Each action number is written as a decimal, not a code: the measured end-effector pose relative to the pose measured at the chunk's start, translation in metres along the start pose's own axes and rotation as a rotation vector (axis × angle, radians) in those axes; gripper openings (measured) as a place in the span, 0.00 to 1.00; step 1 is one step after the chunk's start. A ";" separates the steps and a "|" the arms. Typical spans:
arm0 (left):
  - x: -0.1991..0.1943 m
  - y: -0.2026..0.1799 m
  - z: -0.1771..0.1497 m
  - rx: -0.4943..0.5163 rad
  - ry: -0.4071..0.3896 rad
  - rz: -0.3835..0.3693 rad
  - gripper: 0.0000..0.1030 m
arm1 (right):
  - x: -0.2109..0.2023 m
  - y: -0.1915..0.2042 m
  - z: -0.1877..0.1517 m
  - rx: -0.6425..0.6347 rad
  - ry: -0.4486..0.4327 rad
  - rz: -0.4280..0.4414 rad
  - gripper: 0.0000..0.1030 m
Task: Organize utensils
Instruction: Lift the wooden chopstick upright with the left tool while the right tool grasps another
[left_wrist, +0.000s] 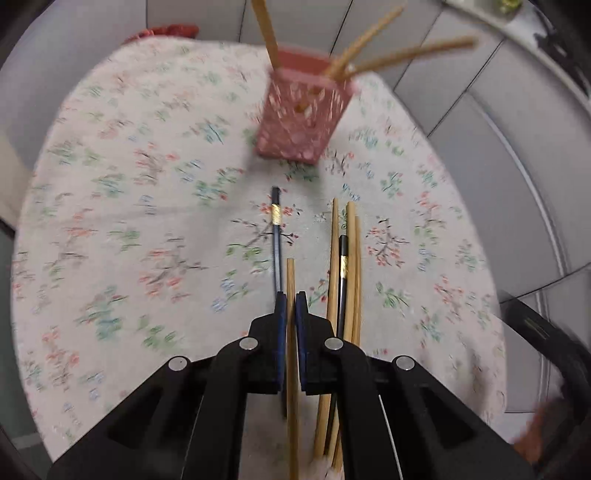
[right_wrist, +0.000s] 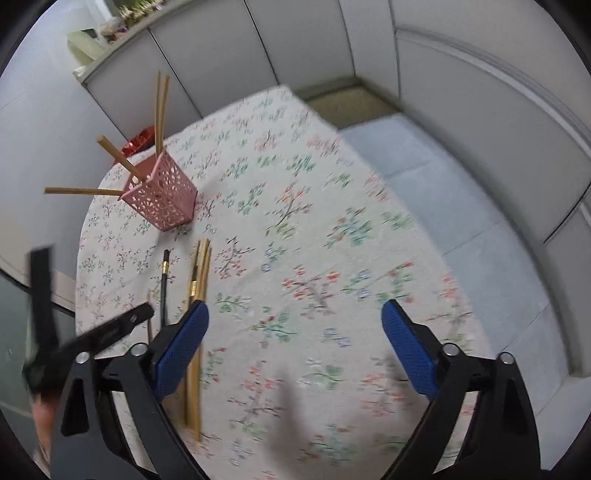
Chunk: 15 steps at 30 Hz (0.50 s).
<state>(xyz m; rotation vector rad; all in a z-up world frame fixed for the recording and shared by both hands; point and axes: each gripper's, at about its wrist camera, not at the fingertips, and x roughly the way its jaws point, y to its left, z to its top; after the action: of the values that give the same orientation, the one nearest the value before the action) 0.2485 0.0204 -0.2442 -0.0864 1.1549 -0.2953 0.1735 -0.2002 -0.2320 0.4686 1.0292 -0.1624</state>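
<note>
My left gripper is shut on one wooden chopstick, which runs lengthwise between the blue pads and sticks out ahead of them. Beyond it a pink perforated holder stands on the floral tablecloth with several wooden chopsticks leaning out. A black chopstick with a gold band lies just left of the gripper; a bundle of wooden chopsticks with one black one lies to the right. My right gripper is open over bare cloth, its left finger above the bundle. The holder stands far left.
A red object sits behind the table's far edge. Grey partition walls surround the table, with a pale blue bench along its right side. A dark chair shows at the right. The left gripper's black body crosses the lower left.
</note>
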 end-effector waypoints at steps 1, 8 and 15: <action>-0.012 0.003 -0.003 0.003 -0.022 -0.005 0.05 | 0.010 0.006 0.004 0.011 0.039 0.008 0.72; -0.077 0.017 -0.011 0.001 -0.152 -0.081 0.05 | 0.091 0.053 0.024 0.038 0.222 -0.016 0.46; -0.098 0.031 -0.012 0.000 -0.182 -0.125 0.05 | 0.121 0.075 0.031 0.024 0.233 -0.095 0.37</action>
<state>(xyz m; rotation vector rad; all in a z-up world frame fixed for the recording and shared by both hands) 0.2073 0.0781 -0.1683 -0.1822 0.9701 -0.3906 0.2859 -0.1374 -0.2996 0.4678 1.2799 -0.2089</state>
